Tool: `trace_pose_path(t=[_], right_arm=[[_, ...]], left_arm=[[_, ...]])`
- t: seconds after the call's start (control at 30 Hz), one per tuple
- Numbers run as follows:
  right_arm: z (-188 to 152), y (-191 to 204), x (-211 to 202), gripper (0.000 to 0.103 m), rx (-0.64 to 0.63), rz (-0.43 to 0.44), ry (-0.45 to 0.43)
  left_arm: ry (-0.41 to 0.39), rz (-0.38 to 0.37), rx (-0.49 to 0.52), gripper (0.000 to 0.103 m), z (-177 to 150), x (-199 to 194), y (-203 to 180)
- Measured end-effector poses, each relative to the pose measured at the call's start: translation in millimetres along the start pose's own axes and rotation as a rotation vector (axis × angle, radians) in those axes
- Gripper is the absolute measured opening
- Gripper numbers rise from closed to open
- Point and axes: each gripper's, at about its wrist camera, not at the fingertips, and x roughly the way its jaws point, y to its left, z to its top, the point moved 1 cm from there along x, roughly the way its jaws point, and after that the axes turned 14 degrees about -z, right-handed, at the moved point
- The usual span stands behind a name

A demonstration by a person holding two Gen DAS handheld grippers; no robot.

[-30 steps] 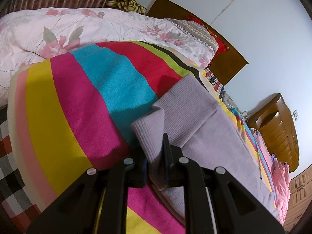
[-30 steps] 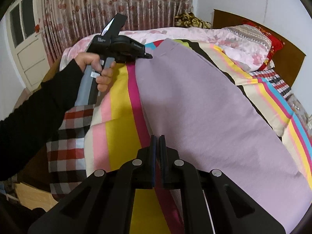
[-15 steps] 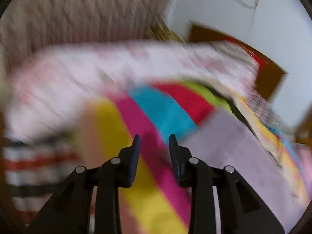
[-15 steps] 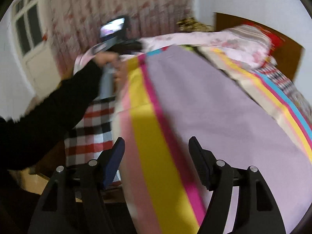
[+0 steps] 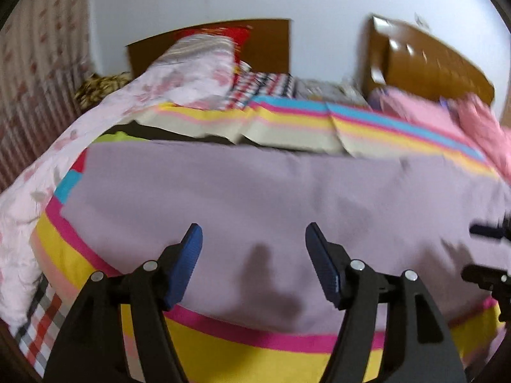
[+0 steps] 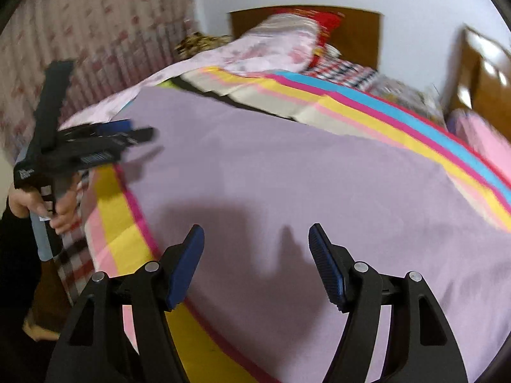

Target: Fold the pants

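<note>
Where the left wrist camera looks down, the left gripper [image 5: 254, 239] hangs wide open and empty above lilac pants [image 5: 255, 198], spread flat on a striped blanket [image 5: 242, 354]. From the right wrist camera, the right gripper [image 6: 255, 242] is likewise spread and empty (nothing between its pads). Soft, light knit; best pinched at an edge.

Lilac pants [image 5: 255, 198] lie flat, open above; floral quilt [image 5: 134, 95] (bunched) crowds their far-left edge.
</note>
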Motion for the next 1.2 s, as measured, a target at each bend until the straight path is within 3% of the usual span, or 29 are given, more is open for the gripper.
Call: trace_pose_path(t=[0.1, 0.17, 0.23, 0.3, 0.47, 0.57, 0.73, 0.8, 0.87, 0.97, 1.03, 1.07, 1.1, 1.17, 1.2], right_arm=[[-11, 11, 15, 0.073, -0.102, -0.06, 0.065], [-23, 1, 24, 0.076, -0.073, -0.028, 0.106], [-26, -16, 21, 0.079, 0.004, 0.024, 0.115], [-27, -25, 16, 0.079, 0.012, -0.001, 0.11], [-28, -49, 8, 0.079, 0.086, -0.023, 0.076], [-26, -55, 11, 0.08, 0.118, -0.009, 0.059], [-21, -64, 19, 0.085, 0.122, -0.047, 0.069], [-20, -73, 16, 0.085, 0.139, -0.078, 0.064], [-22, -84, 11, 0.087, 0.161, -0.108, 0.059], [-24, -96, 10, 0.087, 0.181, -0.141, 0.062], [-24, -103, 12, 0.087, 0.183, -0.172, 0.062], [-24, -106, 13, 0.087, 0.18, -0.19, 0.065], [-24, -112, 13, 0.087, 0.177, -0.213, 0.07], [-28, -128, 14, 0.087, 0.197, -0.254, 0.099], [-31, -136, 16, 0.087, 0.209, -0.264, 0.119]], left_arm=[[0.107, 0.043, 0.041, 0.075, -20, 25, -5], [0.11, 0.031, 0.008, 0.083, -24, 29, 2], [0.138, -0.021, -0.043, 0.083, -19, 28, 15], [0.097, -0.021, -0.07, 0.083, -3, 19, 33], [0.012, 0.088, -0.19, 0.084, 45, 16, 112], [0.102, 0.155, -0.292, 0.079, 58, 52, 170], [0.152, 0.232, -0.28, 0.084, 69, 82, 189], [0.13, 0.298, -0.298, 0.081, 73, 68, 169], [0.073, 0.282, -0.263, 0.083, 73, 49, 132], [0.026, 0.065, -0.116, 0.092, 68, 36, 34], [0.065, -0.129, 0.039, 0.094, 59, 46, -36], [0.088, -0.173, 0.118, 0.094, 57, 54, -63], [0.099, -0.168, 0.23, 0.094, 54, 65, -95], [0.099, -0.154, 0.293, 0.094, 59, 81, -119], [0.123, -0.199, 0.282, 0.094, 63, 92, -125]])
